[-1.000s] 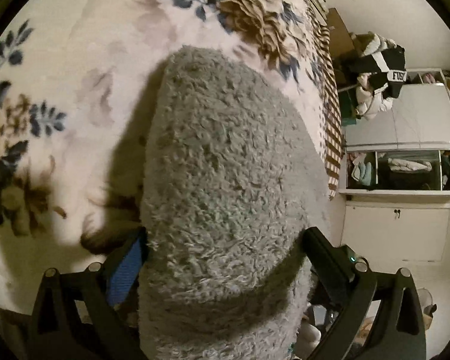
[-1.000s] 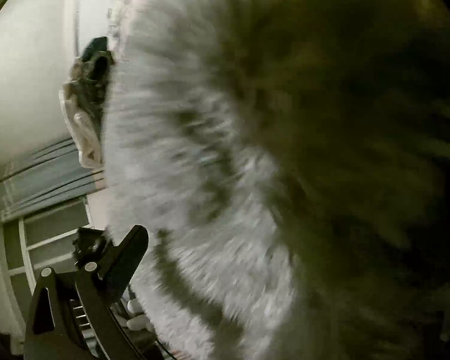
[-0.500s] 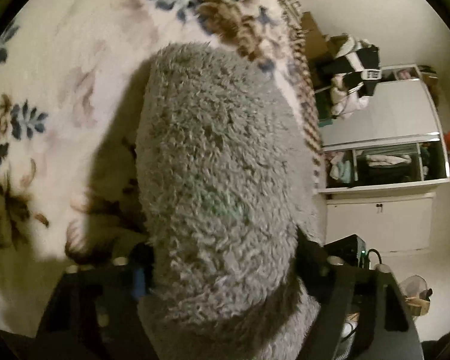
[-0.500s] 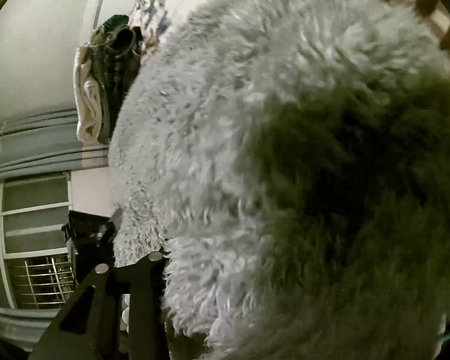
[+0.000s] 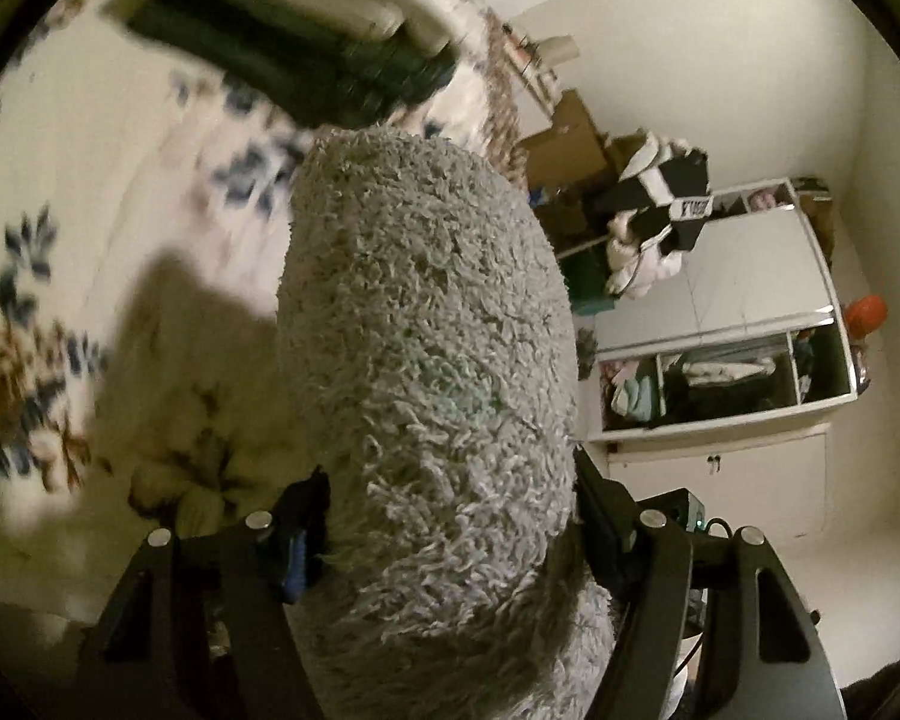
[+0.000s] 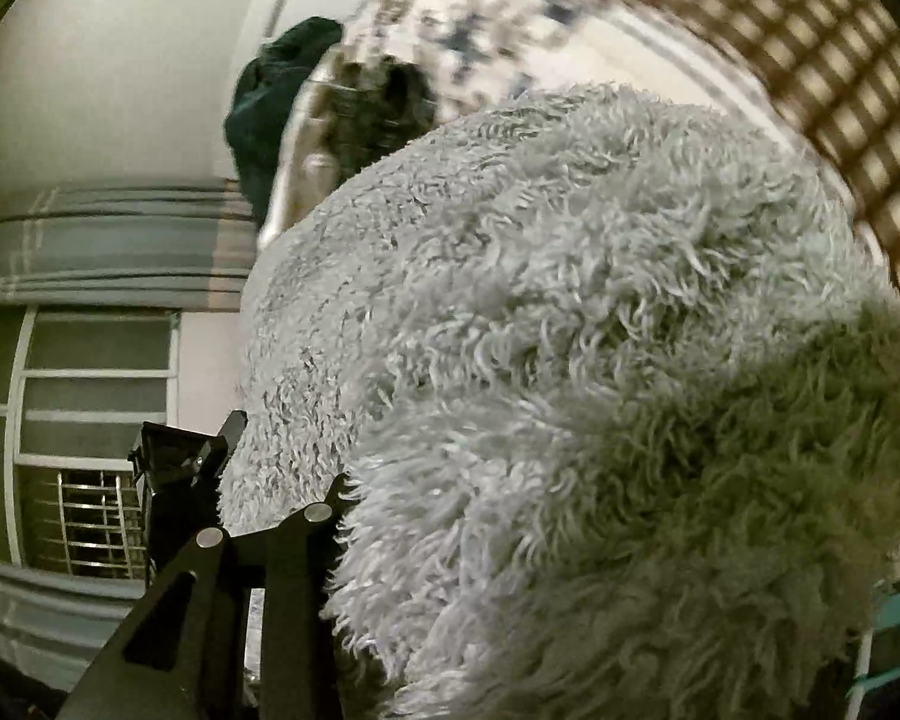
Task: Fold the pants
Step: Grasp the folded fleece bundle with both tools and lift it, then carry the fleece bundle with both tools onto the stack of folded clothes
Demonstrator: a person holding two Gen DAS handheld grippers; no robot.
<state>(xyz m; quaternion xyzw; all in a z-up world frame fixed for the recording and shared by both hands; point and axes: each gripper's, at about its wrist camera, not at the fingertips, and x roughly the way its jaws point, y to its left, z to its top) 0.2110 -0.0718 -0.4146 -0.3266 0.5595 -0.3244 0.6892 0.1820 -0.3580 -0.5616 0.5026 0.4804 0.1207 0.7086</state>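
Observation:
The pants point(image 5: 426, 360) are grey and fluffy. In the left wrist view they bulge up between both fingers of my left gripper point(image 5: 450, 516), which is shut on them, held above a floral blanket point(image 5: 78, 192). In the right wrist view the same grey fleece point(image 6: 570, 360) fills most of the frame. My right gripper point(image 6: 450, 516) is shut on it; only its left finger point(image 6: 306, 534) shows, the other is hidden under the cloth.
A dark green folded garment point(image 5: 306, 60) and white bedding lie at the far side of the blanket. A white wardrobe point(image 5: 720, 360) with clothes stands on the right. A window with bars point(image 6: 84, 450) and a checked cloth point(image 6: 840, 90) show in the right wrist view.
Both grippers have lifted and swung with the pants; the left view now shows more of the room and the far garments, and the right view has tilted up from the cloth.

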